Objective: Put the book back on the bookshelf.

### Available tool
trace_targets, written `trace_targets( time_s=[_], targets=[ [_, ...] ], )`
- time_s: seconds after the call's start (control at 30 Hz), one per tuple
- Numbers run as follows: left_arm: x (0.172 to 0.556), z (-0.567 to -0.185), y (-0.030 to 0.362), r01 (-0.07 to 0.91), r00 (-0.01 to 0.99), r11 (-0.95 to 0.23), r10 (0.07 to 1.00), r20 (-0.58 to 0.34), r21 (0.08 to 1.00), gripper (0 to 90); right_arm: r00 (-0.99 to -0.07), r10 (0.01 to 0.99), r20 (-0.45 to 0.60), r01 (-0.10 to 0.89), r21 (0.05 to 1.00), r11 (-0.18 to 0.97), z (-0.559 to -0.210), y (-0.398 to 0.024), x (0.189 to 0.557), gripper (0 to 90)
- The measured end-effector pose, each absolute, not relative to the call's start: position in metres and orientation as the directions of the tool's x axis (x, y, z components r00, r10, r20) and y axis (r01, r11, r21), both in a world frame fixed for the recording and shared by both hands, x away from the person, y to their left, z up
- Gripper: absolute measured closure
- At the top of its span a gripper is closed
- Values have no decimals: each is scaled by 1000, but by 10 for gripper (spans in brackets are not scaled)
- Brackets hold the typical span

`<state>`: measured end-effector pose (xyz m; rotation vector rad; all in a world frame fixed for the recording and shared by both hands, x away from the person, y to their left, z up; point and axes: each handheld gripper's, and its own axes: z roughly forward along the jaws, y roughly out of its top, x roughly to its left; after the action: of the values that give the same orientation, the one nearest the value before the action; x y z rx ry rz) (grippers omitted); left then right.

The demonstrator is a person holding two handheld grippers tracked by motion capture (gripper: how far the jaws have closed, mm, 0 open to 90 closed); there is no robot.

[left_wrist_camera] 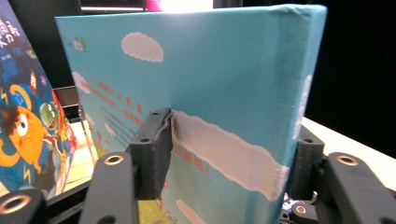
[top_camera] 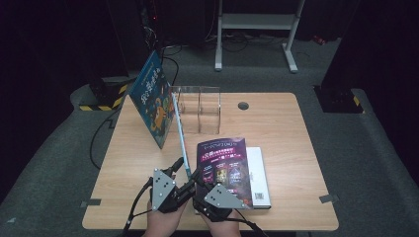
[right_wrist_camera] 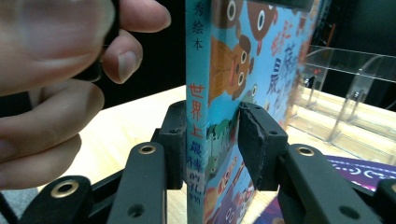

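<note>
Picture book [top_camera: 182, 133] is seen from the high view standing on edge on the surface [top_camera: 286, 138], held by the left claw [top_camera: 177, 168] and right claw [top_camera: 197, 177]. One blue book [top_camera: 153, 98] leans nearby, one purple booklet [top_camera: 225, 163] lies on one white book [top_camera: 259, 173], and one clear rack [top_camera: 200, 108] stands behind.

In the left gripper view, the teal cover [left_wrist_camera: 210, 79] is clamped by the left claw [left_wrist_camera: 231, 144].

In the right gripper view, the spine [right_wrist_camera: 196, 93] is gripped by the right claw [right_wrist_camera: 210, 140]. The upright carry is judged under way, and a steady slide into the rack is called for next.

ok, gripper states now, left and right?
Left gripper: jaws around the upright book, grip cannot be told.
Right gripper: jaws astride the book's spine edge, contact unclear.
</note>
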<state>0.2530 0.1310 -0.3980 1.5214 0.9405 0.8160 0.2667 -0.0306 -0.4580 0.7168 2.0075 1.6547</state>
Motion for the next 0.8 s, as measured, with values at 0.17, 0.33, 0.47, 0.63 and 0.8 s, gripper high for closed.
trace_targets(
  time_s=[0.17,0.33,0.47,0.63,0.8],
  targets=[
    [250,-402,136,116,403,-53,915,1,992,568,-787,616,-16,106,981,161,-461,-29,263,630],
    [250,-403,150,104,337,-18,941,-18,994,686,-793,609,-20,101,981,164,-461,-31,261,630],
    [250,-406,161,102,325,-13,946,-21,995,711,-787,617,-20,106,980,167,-463,-34,262,631],
    [252,-404,175,99,285,20,957,-48,995,745,-778,628,-21,112,979,171,-465,-37,264,631],
    [254,-403,184,91,278,0,960,-26,996,765,-766,643,-24,116,978,174,-465,-43,267,631]
  ],
)
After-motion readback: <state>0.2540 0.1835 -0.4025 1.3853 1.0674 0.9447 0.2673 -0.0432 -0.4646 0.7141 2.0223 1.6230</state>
